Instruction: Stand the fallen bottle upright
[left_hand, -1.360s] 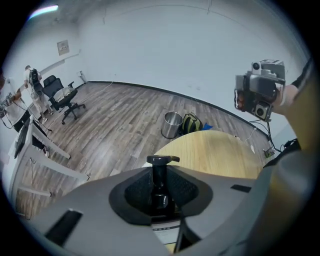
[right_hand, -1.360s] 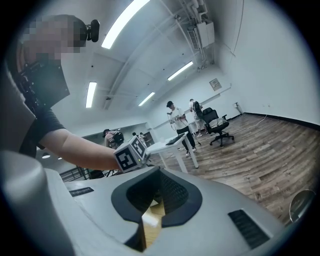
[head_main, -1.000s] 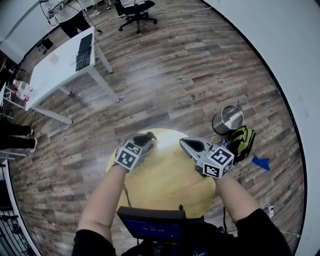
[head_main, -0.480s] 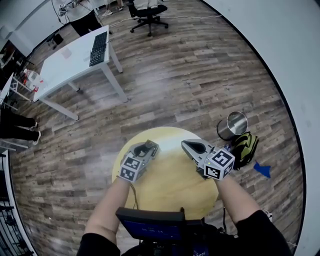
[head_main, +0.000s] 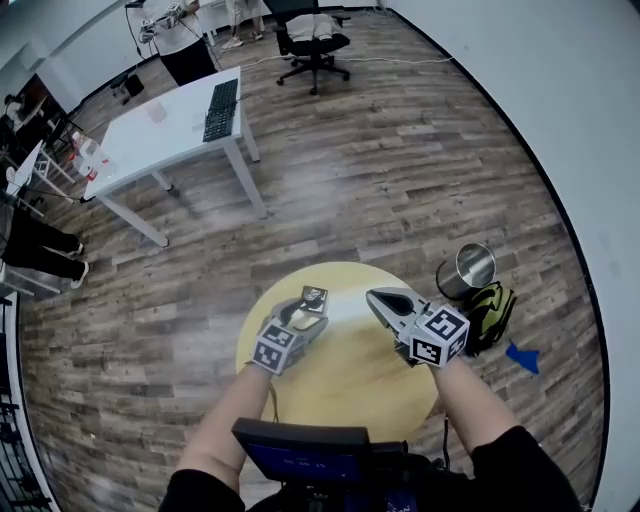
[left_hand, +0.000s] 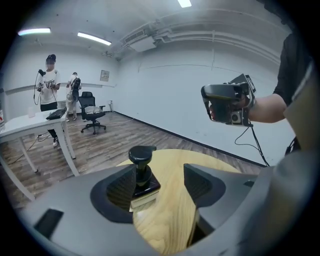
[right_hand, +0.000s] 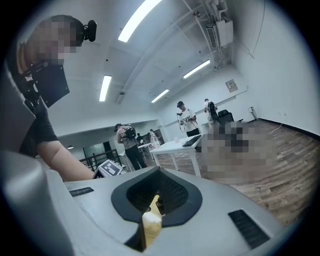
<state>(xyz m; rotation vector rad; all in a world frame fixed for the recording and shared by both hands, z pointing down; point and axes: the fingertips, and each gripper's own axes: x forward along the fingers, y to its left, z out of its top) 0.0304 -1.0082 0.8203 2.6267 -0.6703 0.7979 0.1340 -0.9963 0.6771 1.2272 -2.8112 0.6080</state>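
Left gripper (left_hand: 162, 176), jaws just opening, is straddling an upright black-capped dark bottle (left_hand: 141, 172) near the round yellow wooden table's (head_main: 350, 372) far edge, closed right gripper (right_hand: 158, 196) hovering nearby, shiny metal bin (head_main: 468, 270) off the right edge.

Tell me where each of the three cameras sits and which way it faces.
Head view: on the person's head, looking down at the round table; left arm, right arm, left gripper and right gripper show.
Left gripper view: on the left gripper, facing the upright bottle between its jaws, which have just been opening; right gripper shows.
Right gripper view: on the right gripper, facing the room over its closed jaws; left arm shows.
Both gripper views share the white desk.
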